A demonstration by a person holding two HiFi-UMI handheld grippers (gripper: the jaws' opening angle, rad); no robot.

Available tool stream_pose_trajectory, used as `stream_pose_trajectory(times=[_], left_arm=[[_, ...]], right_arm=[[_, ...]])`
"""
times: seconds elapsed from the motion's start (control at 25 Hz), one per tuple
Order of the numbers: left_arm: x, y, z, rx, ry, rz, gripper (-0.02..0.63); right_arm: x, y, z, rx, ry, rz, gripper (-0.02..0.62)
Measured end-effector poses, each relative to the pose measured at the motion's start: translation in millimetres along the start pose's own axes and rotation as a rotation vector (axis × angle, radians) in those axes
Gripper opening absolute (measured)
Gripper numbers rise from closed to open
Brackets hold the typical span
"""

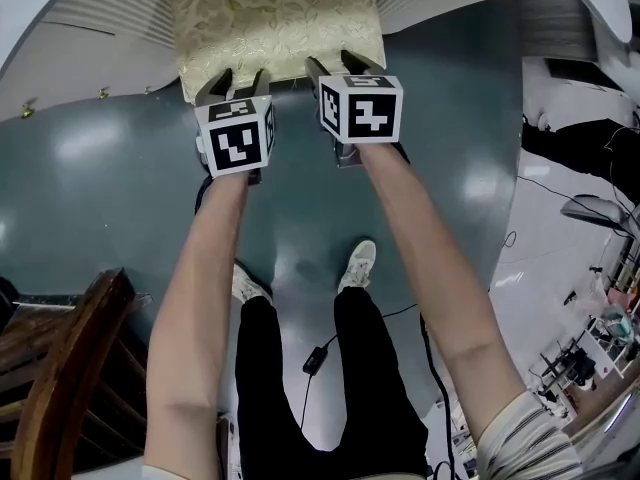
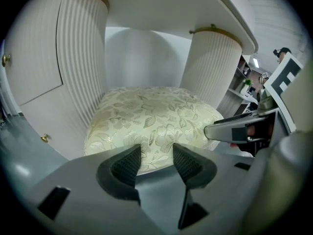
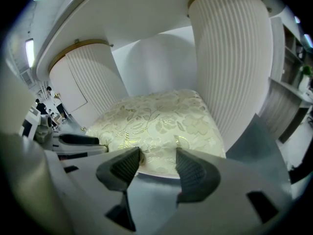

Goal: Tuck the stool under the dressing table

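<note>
The stool (image 1: 275, 18) stands just ahead of the left hand-held gripper (image 1: 238, 80) and right hand-held gripper (image 1: 345, 65), both with jaws apart, partly under the dressing table (image 2: 215, 62). Its cushion looks soft; I would push the firmer rim.

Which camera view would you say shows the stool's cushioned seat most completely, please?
The left gripper view: the stool sits centred, nearly its whole floral seat visible between the pedestals of the dressing table. The right gripper view shows it too, more obliquely, partly behind the fingers. The head view crops its far part at the frame's top.
</note>
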State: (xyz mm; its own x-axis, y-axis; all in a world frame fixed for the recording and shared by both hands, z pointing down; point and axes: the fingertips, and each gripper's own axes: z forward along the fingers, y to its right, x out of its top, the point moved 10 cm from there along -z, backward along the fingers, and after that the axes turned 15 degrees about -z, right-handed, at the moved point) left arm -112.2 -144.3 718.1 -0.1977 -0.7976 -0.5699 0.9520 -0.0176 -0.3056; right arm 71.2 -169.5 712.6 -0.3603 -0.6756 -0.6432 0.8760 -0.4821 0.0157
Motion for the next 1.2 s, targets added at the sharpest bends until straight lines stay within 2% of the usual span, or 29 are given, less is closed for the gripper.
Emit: stream_pose_trajectory(times=[0.52, 0.76, 0.84, 0.92, 0.96, 1.0, 1.04, 1.16, 1.2], left_arm=[[-3, -1, 3, 0.002, 0.027, -0.001, 0.195], [-3, 1, -1, 0.009, 0.01, -0.015, 0.195], [-2, 1, -5, 0.018, 0.019, 0.012, 0.195], [-3, 1, -14, 0.04, 0.018, 0.09, 0.193], [-6, 0, -18, 0.047, 0.007, 0.125, 0.179], [-11, 0, -24, 0.051, -0.006, 0.142, 0.101], [-17, 0, -30, 0.056, -0.008, 0.149, 0.061], [-38, 8, -50, 0.055, 0.041, 0.207, 0.024], [-45, 11, -55, 0.043, 0.046, 0.203, 0.015]], right_arm=[[-2, 1, 3, -0.004, 0.026, 0.01, 0.232], [-4, -2, -1, -0.028, 0.031, 0.02, 0.23], [-3, -3, -5, -0.046, 0.035, 0.021, 0.23], [-6, -8, -11, -0.069, 0.027, -0.028, 0.23], [-10, -11, -14, -0.078, 0.009, -0.065, 0.221], [-17, -14, -17, -0.082, -0.016, -0.089, 0.194], [-25, -17, -20, -0.083, -0.037, -0.092, 0.147], [-47, -26, -35, -0.108, -0.037, -0.062, 0.063], [-51, -30, -39, -0.113, -0.028, -0.062, 0.05]])
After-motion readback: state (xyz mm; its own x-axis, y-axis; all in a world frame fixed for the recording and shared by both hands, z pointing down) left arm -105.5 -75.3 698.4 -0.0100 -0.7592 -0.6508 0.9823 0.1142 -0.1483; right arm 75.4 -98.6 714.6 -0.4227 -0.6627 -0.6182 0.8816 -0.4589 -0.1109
